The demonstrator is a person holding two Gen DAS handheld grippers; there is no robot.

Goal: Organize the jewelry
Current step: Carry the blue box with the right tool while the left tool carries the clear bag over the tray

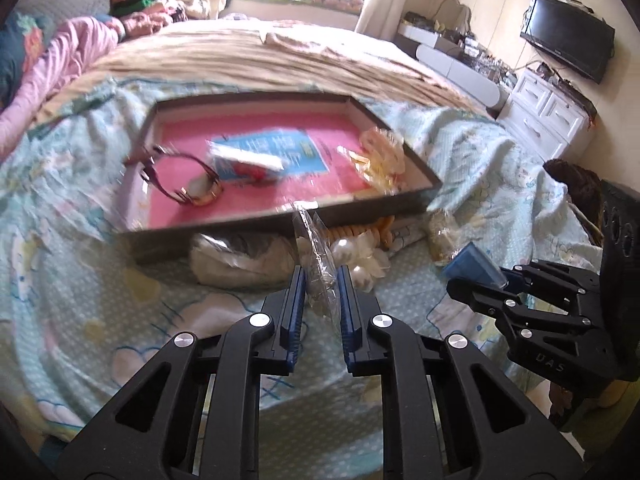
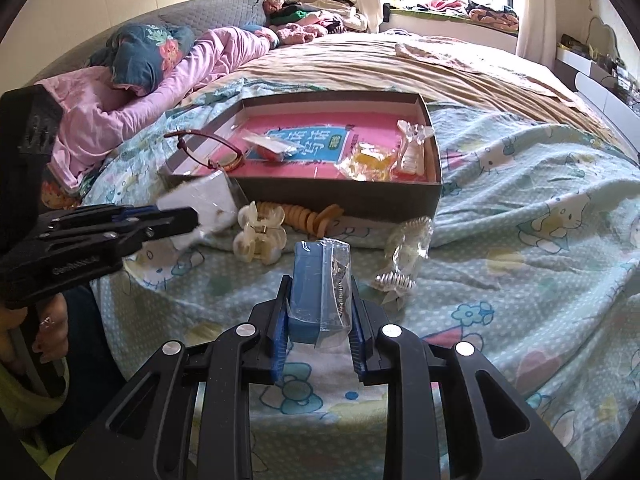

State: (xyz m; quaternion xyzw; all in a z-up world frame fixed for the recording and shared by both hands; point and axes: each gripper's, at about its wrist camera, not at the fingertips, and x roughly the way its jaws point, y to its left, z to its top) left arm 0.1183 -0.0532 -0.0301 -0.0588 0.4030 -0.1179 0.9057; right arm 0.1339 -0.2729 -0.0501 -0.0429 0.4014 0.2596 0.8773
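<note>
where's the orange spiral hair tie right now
In the right wrist view the orange spiral hair tie lies on the bedsheet against the front wall of the box, just right of the cream claw clip, not yet in the box.

I'm working in a home bedroom. A wide bed (image 2: 500, 208) fills most of what I see, spread with a cartoon-cat sheet (image 2: 540, 220) and a tan blanket (image 2: 380, 64), with a pink quilt (image 2: 132, 92) bunched at its side. Clothes are heaped along the window ledge (image 2: 452, 8). A flat television (image 1: 568, 36) hangs on the wall above a white chest of drawers (image 1: 544, 116).
</note>
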